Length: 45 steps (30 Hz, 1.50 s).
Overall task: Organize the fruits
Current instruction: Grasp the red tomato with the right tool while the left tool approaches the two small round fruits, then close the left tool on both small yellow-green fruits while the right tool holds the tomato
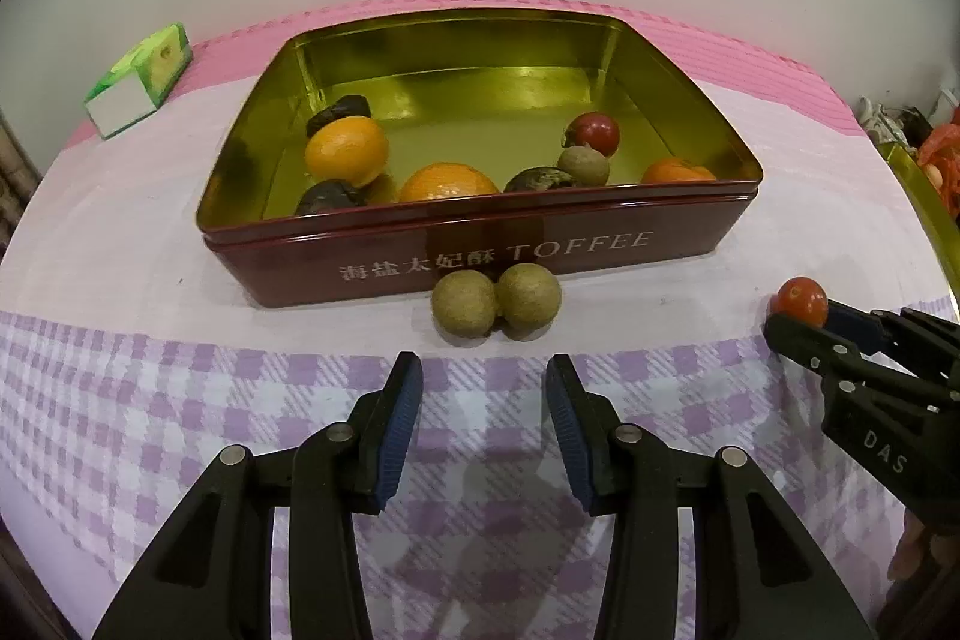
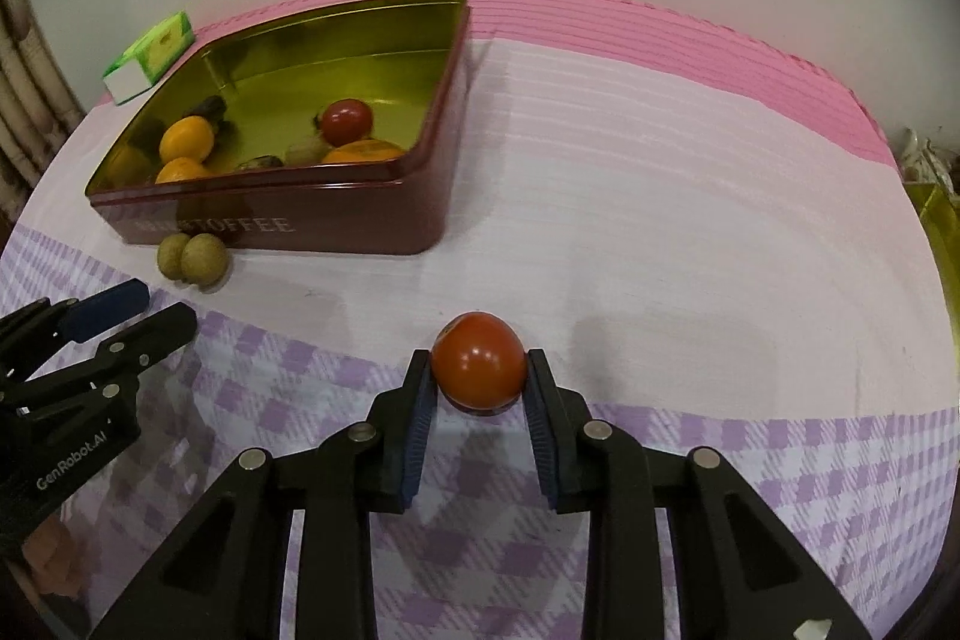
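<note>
A dark red TOFFEE tin (image 1: 480, 253) with a gold inside holds oranges (image 1: 347, 151), a red tomato (image 1: 595, 132), a brown longan and dark fruits. Two brown longans (image 1: 497, 299) lie on the cloth touching the tin's front wall. My left gripper (image 1: 485, 385) is open and empty just in front of them. My right gripper (image 2: 479, 379) is shut on a red tomato (image 2: 479, 367) at its fingertips, to the right of the tin (image 2: 336, 214). The held tomato also shows in the left wrist view (image 1: 801, 301).
A green and white small box (image 1: 141, 85) lies at the back left of the table. The pink and purple checked cloth (image 2: 660, 196) covers the table. A gold-edged object and clutter (image 1: 924, 172) sit at the far right edge.
</note>
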Tool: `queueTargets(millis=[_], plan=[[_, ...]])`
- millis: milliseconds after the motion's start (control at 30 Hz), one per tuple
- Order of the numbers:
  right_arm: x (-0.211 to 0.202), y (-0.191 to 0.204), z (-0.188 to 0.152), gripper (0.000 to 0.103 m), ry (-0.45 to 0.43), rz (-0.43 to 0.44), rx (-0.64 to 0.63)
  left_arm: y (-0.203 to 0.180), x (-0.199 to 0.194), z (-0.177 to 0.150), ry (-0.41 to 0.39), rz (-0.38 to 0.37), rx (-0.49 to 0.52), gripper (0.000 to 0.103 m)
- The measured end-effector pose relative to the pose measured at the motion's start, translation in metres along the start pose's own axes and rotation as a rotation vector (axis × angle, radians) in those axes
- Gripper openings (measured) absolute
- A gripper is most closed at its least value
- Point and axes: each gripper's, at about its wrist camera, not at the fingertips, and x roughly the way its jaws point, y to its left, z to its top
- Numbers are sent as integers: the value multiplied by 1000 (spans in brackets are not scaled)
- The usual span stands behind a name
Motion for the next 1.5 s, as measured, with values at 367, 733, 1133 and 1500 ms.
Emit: queueTargets(millis=[367,733,1133,1500], plan=[[0,-1,-2,28,-13,-1,2,-11,11,9,-7,31,-13,46],[-1,-1,-3,28,-16,-2,3,-8,20,21,-24,55,-45,53],[-1,0,-3,28,-16,-5,0,4,22,25,-35,65,-59,49],[-1,1,-3,29,-21,-11,1,19,13,11,-26,64,-44,49]])
